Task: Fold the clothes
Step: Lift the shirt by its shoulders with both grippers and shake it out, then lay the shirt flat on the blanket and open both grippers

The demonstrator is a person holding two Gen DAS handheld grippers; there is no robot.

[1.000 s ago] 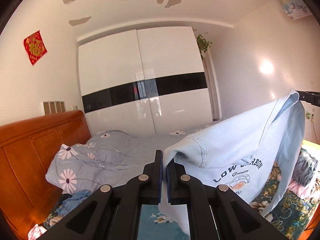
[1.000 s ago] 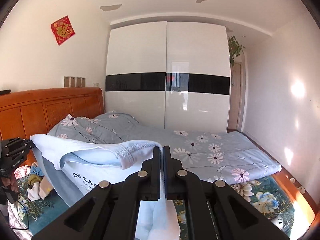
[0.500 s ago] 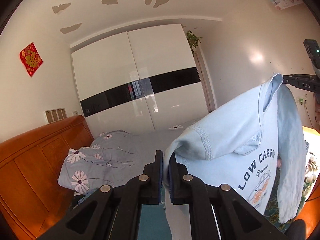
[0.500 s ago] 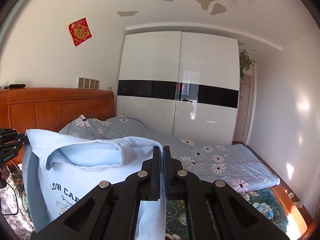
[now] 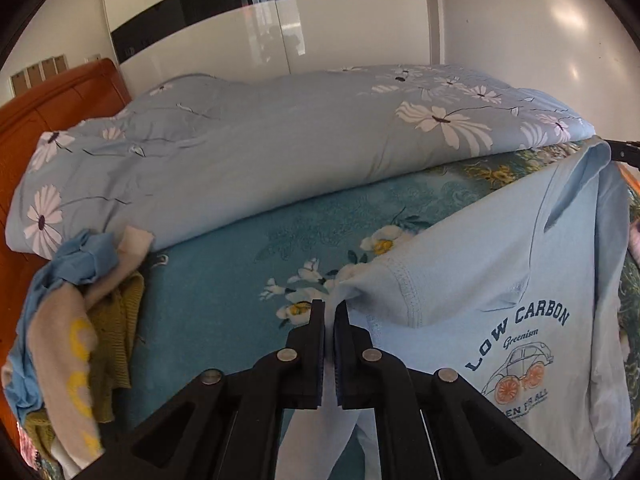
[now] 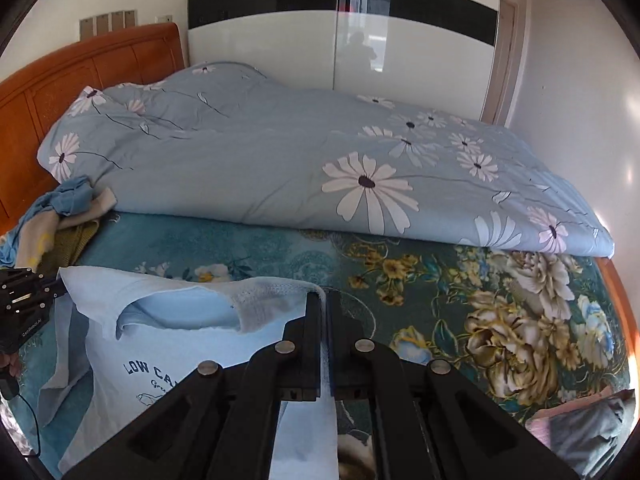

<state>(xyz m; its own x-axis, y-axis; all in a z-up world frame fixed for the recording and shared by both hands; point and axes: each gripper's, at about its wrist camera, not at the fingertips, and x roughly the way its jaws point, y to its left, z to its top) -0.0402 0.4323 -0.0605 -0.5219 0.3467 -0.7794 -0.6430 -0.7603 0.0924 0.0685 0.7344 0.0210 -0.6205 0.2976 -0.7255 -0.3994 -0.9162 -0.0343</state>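
A light blue T-shirt (image 5: 500,280) printed "LOW CARBON" with a car hangs spread between my two grippers above the bed. My left gripper (image 5: 329,306) is shut on one shoulder edge of it. My right gripper (image 6: 323,298) is shut on the other shoulder by the collar; the T-shirt (image 6: 160,344) hangs to its left there. The right gripper's tip shows at the far right of the left wrist view (image 5: 624,152). The left gripper shows at the left edge of the right wrist view (image 6: 24,300). The shirt's lower hem is out of view.
A teal floral bedsheet (image 5: 224,280) lies under the shirt. A folded blue daisy-print duvet (image 6: 320,160) lies along the far side. A heap of crumpled clothes (image 5: 72,320) sits at the left by the orange wooden headboard (image 6: 80,64). More clothes (image 6: 592,428) lie at the right.
Both grippers have tilted and come down towards the bed with the shirt still held. The views now show the bed surface instead of the ceiling.
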